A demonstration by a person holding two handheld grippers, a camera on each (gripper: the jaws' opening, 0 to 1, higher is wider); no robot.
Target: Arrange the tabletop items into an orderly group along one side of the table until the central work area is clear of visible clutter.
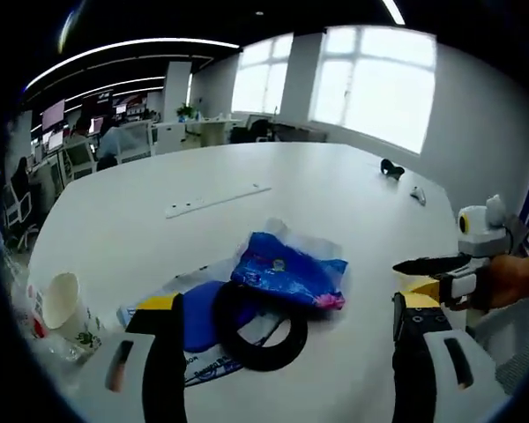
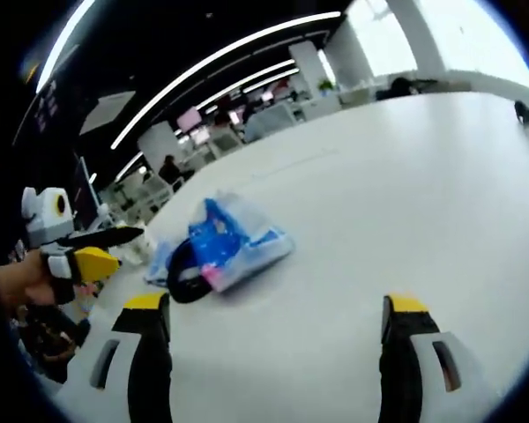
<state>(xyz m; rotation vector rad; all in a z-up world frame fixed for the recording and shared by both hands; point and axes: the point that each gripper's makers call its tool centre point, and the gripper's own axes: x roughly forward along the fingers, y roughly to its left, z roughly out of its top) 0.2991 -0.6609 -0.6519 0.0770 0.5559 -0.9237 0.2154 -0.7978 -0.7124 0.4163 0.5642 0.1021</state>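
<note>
Blue plastic packet (image 1: 289, 271) lying on the white tabletop (image 1: 247, 176), its near edge overlapping a black ring (image 1: 260, 328) and a blue-and-white flat pack (image 1: 198, 330) — a loose cluster ahead of the left gripper (image 1: 282, 339), jaws spread wide and empty. A paper cup (image 1: 63, 302) lies tipped to the left. Right gripper (image 2: 273, 330) — likewise open, holding nothing — faces the same packet (image 2: 234, 242) from the opposite side. A white strip (image 1: 217, 201) lies farther back.
</note>
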